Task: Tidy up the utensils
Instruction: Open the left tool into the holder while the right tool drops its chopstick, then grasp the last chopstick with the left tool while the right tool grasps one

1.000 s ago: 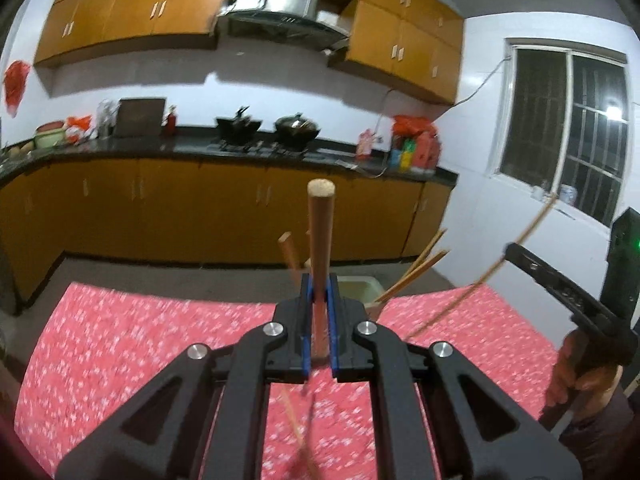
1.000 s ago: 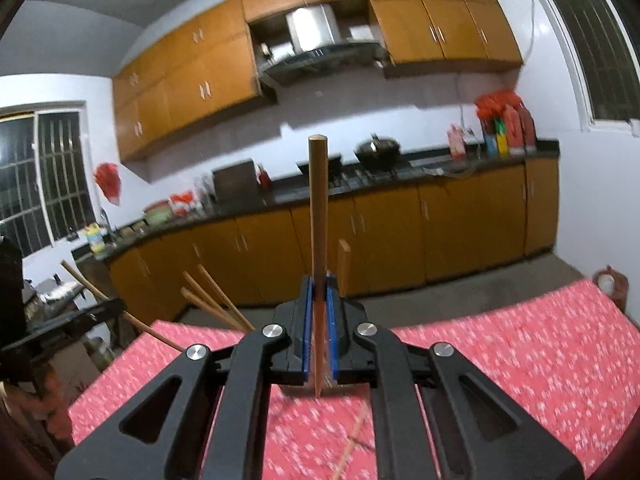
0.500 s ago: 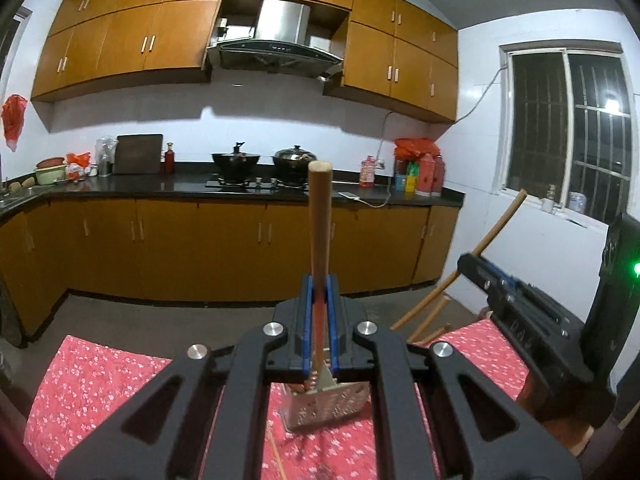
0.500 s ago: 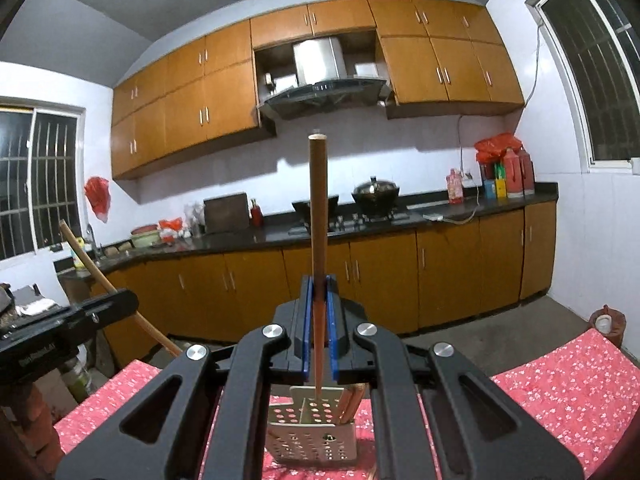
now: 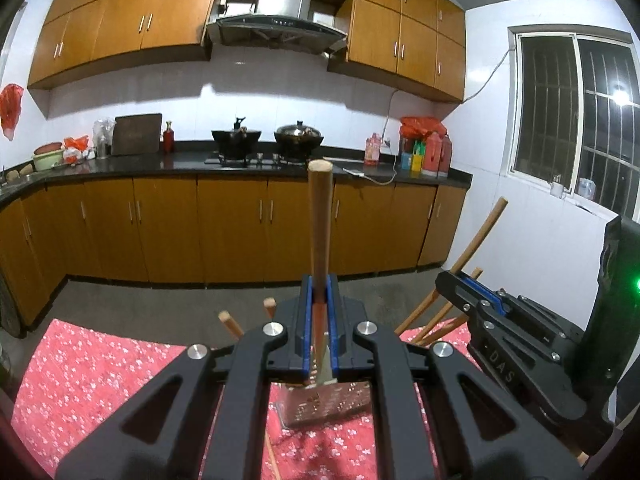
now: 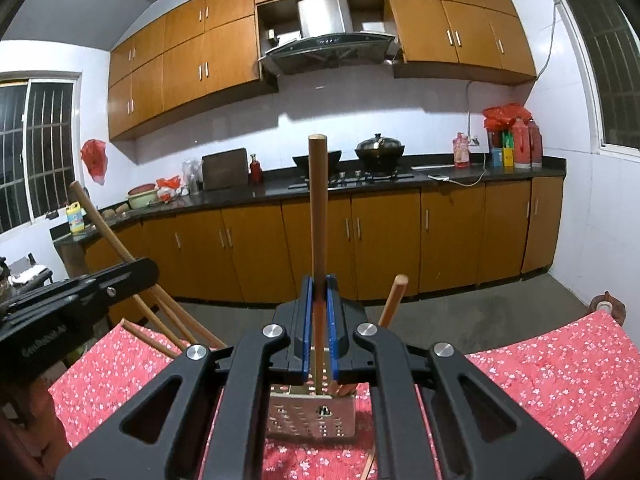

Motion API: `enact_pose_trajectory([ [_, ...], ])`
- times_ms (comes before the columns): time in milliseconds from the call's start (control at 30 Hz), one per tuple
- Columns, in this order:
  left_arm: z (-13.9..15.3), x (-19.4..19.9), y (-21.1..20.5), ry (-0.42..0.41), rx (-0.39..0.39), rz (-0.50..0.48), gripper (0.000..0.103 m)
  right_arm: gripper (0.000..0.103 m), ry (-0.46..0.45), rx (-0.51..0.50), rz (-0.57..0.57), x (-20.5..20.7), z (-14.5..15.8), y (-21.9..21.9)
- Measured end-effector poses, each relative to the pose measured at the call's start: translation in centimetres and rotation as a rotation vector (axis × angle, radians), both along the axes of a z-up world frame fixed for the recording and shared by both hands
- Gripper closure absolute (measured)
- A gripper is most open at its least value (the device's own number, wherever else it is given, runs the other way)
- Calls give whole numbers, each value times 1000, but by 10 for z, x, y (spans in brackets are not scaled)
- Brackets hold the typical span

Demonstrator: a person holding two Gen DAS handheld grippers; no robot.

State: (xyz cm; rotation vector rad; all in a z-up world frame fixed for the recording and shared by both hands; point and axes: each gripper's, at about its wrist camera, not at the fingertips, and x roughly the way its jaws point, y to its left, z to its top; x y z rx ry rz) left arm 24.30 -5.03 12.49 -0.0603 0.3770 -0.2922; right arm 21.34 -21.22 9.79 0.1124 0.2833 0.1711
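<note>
My left gripper (image 5: 319, 284) is shut on a wooden chopstick (image 5: 319, 220) that stands upright between its blue pads. Just beyond and below it, a perforated metal utensil holder (image 5: 326, 406) stands on the red floral tablecloth (image 5: 100, 368), with several chopsticks (image 5: 434, 312) leaning out of it. My right gripper (image 6: 319, 284) is likewise shut on an upright chopstick (image 6: 318, 208), whose lower end hangs over the holder (image 6: 312, 414). Each gripper shows in the other's view, close beside the holder: the right (image 5: 472, 292), the left (image 6: 100, 280).
A loose chopstick (image 5: 270, 454) lies on the cloth in front of the holder, also seen as a chopstick (image 6: 368, 464) in the right wrist view. The table's far edge (image 6: 560, 328) drops to a grey floor before the wooden cabinets (image 5: 240, 232).
Both grippers have moved in toward the holder, each still clamping its chopstick. The holder has come into view under the jaws, and the two grippers are closer together.
</note>
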Motion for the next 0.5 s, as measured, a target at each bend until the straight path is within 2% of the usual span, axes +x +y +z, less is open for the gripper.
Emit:
enact_pose_trajectory([
  [100,-5,2,1,16,-6,6,94,94,4,-1,0,-2,2,1],
  [233,-5,1,5,19,-17,10,93,82,1,12,-5,-5,7,-2],
  [500,11,-27,24,-28,-69,21,88,80,-69,44,-15,-38,28,-15],
])
